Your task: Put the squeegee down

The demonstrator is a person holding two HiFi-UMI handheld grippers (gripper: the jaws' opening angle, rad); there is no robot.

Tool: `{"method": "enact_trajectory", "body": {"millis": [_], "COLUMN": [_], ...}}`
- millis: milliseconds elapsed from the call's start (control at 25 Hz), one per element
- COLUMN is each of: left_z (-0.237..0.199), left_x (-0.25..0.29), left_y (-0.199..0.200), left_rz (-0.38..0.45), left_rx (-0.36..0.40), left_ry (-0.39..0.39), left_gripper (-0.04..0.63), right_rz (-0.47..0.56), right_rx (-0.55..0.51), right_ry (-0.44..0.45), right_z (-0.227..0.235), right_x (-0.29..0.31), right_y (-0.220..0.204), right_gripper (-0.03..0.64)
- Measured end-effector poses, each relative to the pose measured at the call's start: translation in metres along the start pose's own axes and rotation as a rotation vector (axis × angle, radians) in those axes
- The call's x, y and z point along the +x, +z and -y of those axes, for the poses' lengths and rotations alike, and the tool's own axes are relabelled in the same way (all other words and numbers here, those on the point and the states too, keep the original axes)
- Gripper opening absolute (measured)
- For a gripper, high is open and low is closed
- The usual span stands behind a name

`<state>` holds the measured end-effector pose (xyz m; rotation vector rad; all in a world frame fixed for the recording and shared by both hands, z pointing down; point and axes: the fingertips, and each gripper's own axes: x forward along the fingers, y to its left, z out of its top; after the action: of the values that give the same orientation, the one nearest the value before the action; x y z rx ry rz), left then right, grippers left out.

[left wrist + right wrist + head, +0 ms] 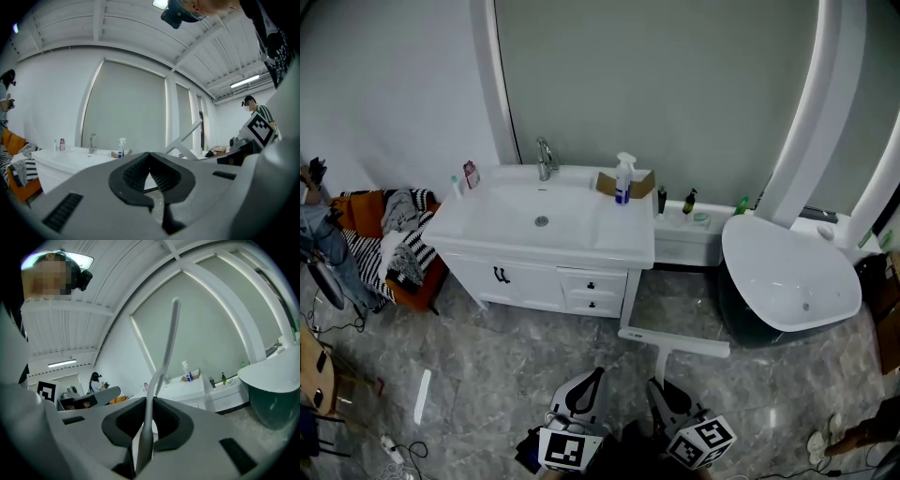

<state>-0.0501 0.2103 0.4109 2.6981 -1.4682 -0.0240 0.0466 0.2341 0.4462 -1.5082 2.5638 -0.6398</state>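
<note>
the right hand-held gripper [149, 420] is clamped narrow on the squeegee [675, 341] handle, whose near end is hidden between the pads. the blade hangs above the floor [487, 356], near the sink cabinet [534, 277]. the left hand-held gripper [150, 157] has its tips touching, nothing between. both grippers are cut off at the head view's near edge.

Hand tools, pair: left gripper [592, 377], right gripper [658, 386]. Grey shells, black ribbed pads [164, 176]. Each bears a white cube [562, 448] with black square markers.
</note>
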Motion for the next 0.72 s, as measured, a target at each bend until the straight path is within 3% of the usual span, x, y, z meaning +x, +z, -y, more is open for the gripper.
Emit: {"method": "enact_trajectory", "body": {"millis": [400,600,720], "left_z": [-0.015,-0.028,-0.042], "left_x": [0.021,0.044,0.069], "left_y": [-0.011,-0.025,-0.019], "left_rz": [-0.027,-0.083,-0.064], "left_rx": [-0.018,-0.031,-0.038], "left_ry": [0.009,0.032,0.055], "left_gripper": [0.005,0.005,0.005], "right_rz": [-0.034,-0.058,-0.068], "right_rx": [0.022,0.039,0.042], "right_ry": [-0.002,0.022,0.029], "right_z": [0.012,0.03,0.046], "right_x": [0.025,0.05,0.071], "right_y": [-0.001,0.0,0.011], "right_gripper": [0.052,0.052,0.052]}}
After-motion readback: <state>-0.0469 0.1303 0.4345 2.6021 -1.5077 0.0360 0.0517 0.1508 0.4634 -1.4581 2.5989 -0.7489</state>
